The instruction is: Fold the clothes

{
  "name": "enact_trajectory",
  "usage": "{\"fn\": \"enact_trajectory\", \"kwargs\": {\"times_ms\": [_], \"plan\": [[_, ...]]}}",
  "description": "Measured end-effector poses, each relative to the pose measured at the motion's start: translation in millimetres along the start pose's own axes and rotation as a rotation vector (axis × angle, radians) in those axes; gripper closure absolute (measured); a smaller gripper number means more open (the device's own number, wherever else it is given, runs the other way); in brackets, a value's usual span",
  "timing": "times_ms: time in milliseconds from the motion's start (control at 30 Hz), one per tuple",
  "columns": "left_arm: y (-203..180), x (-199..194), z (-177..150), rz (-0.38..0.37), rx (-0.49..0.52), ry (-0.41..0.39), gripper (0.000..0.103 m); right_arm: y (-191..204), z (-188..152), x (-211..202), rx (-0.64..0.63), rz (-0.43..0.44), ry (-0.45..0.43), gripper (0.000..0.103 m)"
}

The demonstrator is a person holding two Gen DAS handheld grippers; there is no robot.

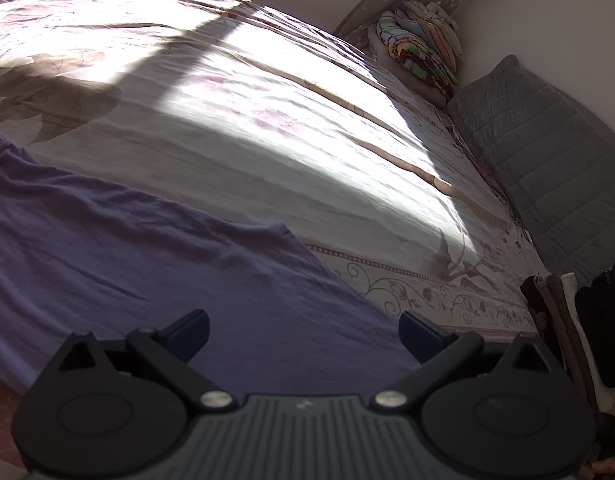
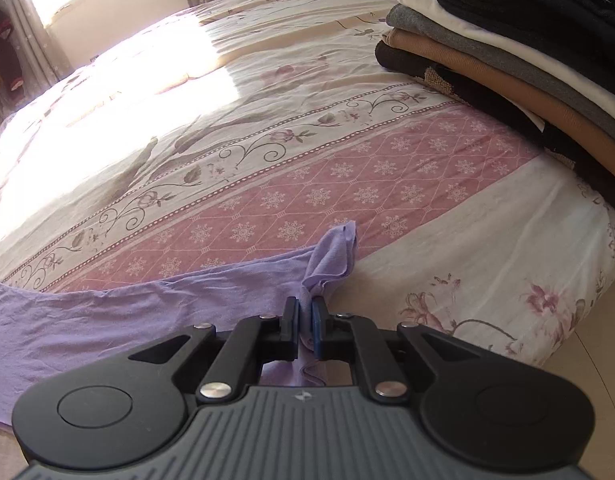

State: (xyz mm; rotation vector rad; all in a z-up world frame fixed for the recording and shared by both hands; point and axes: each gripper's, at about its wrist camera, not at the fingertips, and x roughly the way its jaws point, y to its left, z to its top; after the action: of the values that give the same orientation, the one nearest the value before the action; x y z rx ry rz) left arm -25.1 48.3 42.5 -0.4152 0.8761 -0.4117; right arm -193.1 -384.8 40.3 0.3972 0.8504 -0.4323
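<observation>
Garment: purple cloth (image 2: 107,320) spread on near bedsheet (image 2: 347,184).
Right gripper (image 2: 305,324): clamped on cloth's raised right corner.
Left gripper (image 1: 303,332): wide apart, empty, above cloth.

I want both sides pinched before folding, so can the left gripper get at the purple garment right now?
Probably yes. The left gripper hangs open right over the purple garment, with nothing between its jaws and the cloth. The right gripper is already shut on a corner.
</observation>
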Motion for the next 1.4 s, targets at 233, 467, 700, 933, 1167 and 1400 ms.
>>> {"fn": "enact_trajectory", "kwargs": {"times_ms": [233, 467, 700, 933, 1167, 1400], "plan": [[2, 2, 0, -0.048, -0.036, 0.024, 0.002, 55, 7, -9, -0.101, 0.129, -0.017, 0.095], [6, 2, 1, -0.086, -0.063, 0.036, 0.002, 113, 9, -6, -0.194, 0.265, 0.008, 0.096], [14, -4, 6, -0.083, -0.083, 0.023, 0.002, 163, 4, -1, -0.24, 0.39, 0.046, 0.096], [28, -18, 19, -0.007, -0.071, -0.027, 0.002, 209, -2, 9, -0.267, 0.473, 0.077, 0.096], [45, -25, 27, 0.021, -0.097, -0.044, 0.002, 257, -8, 16, -0.313, 0.544, 0.099, 0.096], [60, -40, 35, 0.068, -0.115, -0.092, 0.002, 301, -17, 19, -0.345, 0.606, 0.118, 0.096]]}}
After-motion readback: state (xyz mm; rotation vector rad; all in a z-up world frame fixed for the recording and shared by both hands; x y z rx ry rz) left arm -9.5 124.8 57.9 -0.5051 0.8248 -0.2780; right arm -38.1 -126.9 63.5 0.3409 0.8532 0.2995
